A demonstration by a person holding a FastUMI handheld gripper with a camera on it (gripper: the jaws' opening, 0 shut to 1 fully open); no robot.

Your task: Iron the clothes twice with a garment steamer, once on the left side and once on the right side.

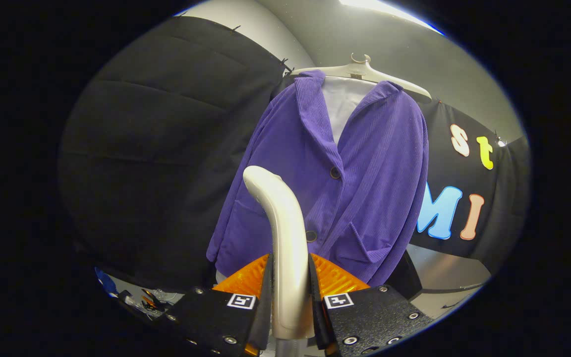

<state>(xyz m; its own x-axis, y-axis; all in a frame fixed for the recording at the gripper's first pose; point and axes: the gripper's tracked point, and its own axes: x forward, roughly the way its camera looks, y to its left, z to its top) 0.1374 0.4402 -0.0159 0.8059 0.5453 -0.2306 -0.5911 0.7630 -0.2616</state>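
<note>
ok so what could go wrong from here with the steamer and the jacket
1. The hand-held gripper is shut on the steamer handle, which looks smooth and rounded; it could twist or slip in the grip during a pass.
2. The purple jacket hangs loosely on a hanger, so pressing on it may swing it away.
3. The buttons could catch the steamer head.

Pale hanger [365, 72] high on the black cloth wall [166, 148] — small clutter [149, 297] low beside it.
</note>
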